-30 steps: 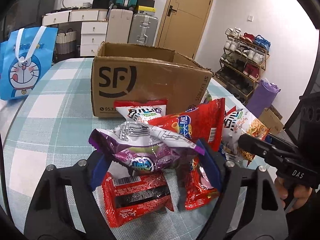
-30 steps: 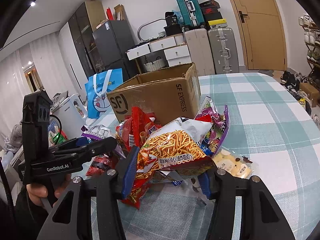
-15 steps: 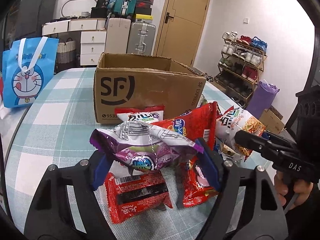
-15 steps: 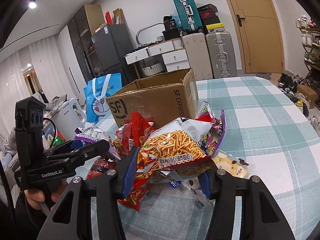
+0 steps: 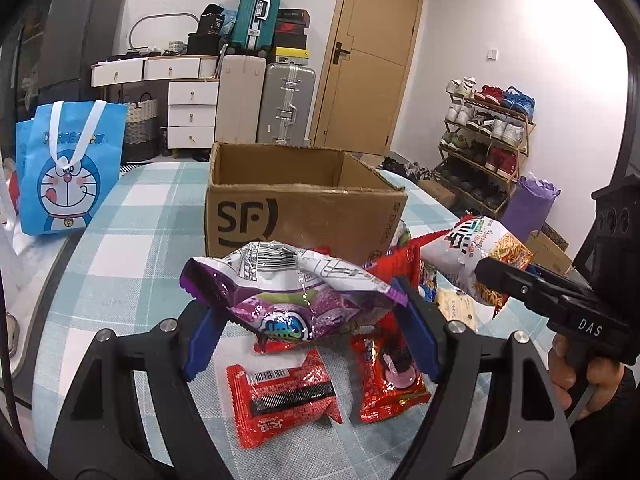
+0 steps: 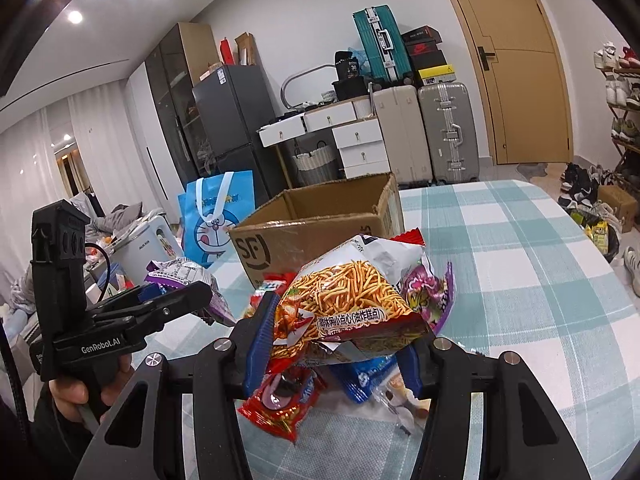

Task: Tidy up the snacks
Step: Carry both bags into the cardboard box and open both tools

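Note:
My left gripper (image 5: 308,320) is shut on a purple and silver snack bag (image 5: 292,292) and holds it above the table, in front of the open SF cardboard box (image 5: 304,212). My right gripper (image 6: 336,340) is shut on a white and red bag of fried noodle sticks (image 6: 352,300), also lifted; that bag shows at the right in the left wrist view (image 5: 480,252). Red snack packets (image 5: 284,396) lie on the checked tablecloth under the left gripper. More packets (image 6: 280,404) lie under the right gripper. The box (image 6: 320,224) stands behind the pile.
A blue Doraemon tote bag (image 5: 68,172) stands on the table at the far left. A purple bag (image 6: 428,292) and a blue packet (image 6: 364,376) lie by the pile. Suitcases, drawers and a shoe rack (image 5: 484,132) stand beyond the table.
Both grippers have risen with their bags, so the packets on the table sit lower in view and the inside of the box shows. Both jaws stay closed on the bags.

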`<state>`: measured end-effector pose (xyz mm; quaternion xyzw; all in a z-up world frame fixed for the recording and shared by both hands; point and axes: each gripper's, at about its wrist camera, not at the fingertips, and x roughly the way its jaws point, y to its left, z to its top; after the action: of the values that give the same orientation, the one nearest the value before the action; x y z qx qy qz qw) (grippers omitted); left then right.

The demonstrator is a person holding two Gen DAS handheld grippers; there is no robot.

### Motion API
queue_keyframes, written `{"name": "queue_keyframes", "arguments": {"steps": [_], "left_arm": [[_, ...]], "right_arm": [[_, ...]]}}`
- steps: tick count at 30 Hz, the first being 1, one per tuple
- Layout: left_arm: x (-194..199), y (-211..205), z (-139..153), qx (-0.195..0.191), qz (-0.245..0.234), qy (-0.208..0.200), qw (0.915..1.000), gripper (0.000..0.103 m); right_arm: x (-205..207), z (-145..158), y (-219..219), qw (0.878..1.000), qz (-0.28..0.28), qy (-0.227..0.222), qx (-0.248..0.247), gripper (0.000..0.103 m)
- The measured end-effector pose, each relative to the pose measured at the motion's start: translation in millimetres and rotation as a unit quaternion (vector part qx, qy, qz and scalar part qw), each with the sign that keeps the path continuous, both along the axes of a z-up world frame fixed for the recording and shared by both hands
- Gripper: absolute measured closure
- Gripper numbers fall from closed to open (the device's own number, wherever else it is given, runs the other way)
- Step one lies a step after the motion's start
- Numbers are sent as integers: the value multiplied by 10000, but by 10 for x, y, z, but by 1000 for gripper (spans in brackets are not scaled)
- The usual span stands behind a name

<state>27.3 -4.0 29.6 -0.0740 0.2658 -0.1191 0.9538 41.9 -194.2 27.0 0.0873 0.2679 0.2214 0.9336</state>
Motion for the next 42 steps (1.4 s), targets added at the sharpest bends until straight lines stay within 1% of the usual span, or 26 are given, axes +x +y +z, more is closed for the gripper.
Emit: {"name": "queue_keyframes", "arguments": {"steps": [8,13,15,18,21,26,30,35,37,42], "left_arm": [[32,66,350,-2,165,-210,9996,27],[104,116,544,19,249,-319,9992,27],[168,128,625,26,272,-321,9991,27],[267,101,738,175,325,-364,9987,27],[401,71,820,225,349,-360,9985,27],[598,55,886,214,375,-296,9986,26],[740,17,877,261,363,-271,9986,27],[996,10,802,227,415,-139,9988,27],[1141,11,771,271,441,-122,9986,26],[1355,-44,643,310,475,-5,9984,26]], "right_arm": [[100,255,104,9997,99,-197,45,49],[238,383,172,9996,119,-225,118,49],[305,430,202,9995,140,-227,186,49],[417,486,262,9995,162,-202,206,49],[520,512,309,9995,175,-161,231,49],[710,501,330,9994,140,-45,311,49],[886,482,324,9991,91,89,416,49],[1062,427,351,9987,67,204,469,49],[1108,402,370,9987,78,234,436,49],[1223,364,387,9986,54,345,389,49]]}}
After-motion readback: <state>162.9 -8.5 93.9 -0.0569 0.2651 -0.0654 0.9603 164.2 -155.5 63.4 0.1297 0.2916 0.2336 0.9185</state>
